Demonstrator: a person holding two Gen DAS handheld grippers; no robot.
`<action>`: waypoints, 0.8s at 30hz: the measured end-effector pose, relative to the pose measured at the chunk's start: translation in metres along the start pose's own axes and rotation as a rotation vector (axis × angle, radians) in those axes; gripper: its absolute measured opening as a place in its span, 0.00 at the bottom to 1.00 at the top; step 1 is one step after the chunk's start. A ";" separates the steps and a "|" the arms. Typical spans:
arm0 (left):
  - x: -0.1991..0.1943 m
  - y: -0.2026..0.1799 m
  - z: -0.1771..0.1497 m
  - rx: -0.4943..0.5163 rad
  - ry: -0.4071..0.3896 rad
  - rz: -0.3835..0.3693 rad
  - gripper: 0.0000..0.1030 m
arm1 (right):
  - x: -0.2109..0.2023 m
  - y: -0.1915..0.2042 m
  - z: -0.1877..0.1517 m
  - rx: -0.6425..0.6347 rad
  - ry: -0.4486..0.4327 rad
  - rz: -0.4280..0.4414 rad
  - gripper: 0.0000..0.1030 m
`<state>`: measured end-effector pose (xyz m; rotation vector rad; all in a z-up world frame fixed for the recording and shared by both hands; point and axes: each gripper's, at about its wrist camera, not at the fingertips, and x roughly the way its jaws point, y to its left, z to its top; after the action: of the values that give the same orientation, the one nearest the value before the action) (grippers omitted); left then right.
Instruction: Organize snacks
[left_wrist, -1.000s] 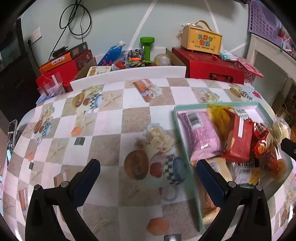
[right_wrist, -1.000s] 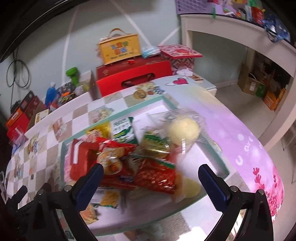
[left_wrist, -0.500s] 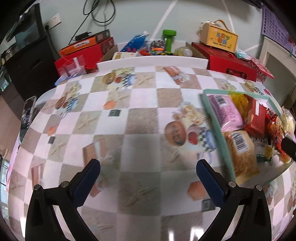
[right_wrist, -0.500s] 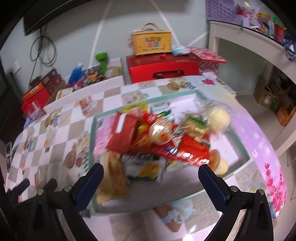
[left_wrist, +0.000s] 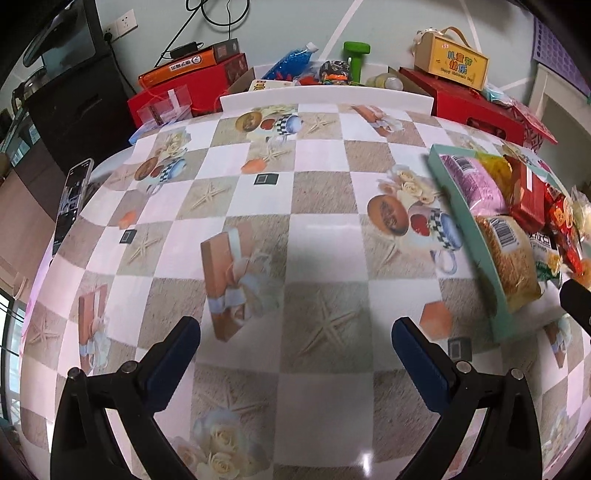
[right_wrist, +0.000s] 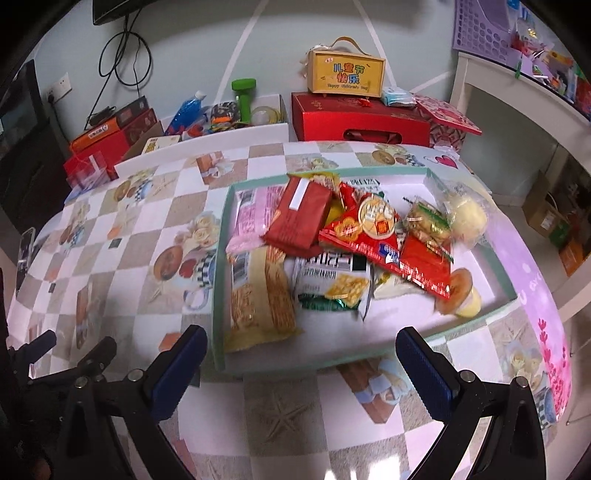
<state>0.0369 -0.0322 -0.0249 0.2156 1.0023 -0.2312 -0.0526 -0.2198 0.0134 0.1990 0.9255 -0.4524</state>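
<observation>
Right wrist: golden snack packet (right_wrist: 260, 295) lengthwise along tray's (right_wrist: 220, 266) left wall

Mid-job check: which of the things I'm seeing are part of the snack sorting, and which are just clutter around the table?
Belongs to the job:
- teal tray
- pink packet
- dark red packet
- yellow noodle packet
- red coin-print bag
- jelly cup

Just lying about:
- phone
- green dumbbell
- yellow gift box
- red box

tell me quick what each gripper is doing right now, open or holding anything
Left gripper: open, holding nothing, above the bare tablecloth.
Right gripper: open, holding nothing, jaws in front of the snack tray.
</observation>
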 end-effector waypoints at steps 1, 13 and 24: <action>-0.001 0.001 -0.002 0.000 0.000 0.000 1.00 | 0.000 0.000 -0.002 0.000 0.004 0.001 1.00; 0.000 0.001 -0.004 0.004 0.002 -0.002 1.00 | 0.009 -0.002 -0.018 -0.009 0.023 0.016 1.00; 0.005 0.007 0.000 -0.031 -0.004 -0.025 1.00 | 0.017 -0.002 -0.017 -0.024 0.011 0.015 1.00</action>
<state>0.0412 -0.0263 -0.0284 0.1746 1.0048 -0.2387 -0.0569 -0.2204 -0.0097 0.1866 0.9388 -0.4267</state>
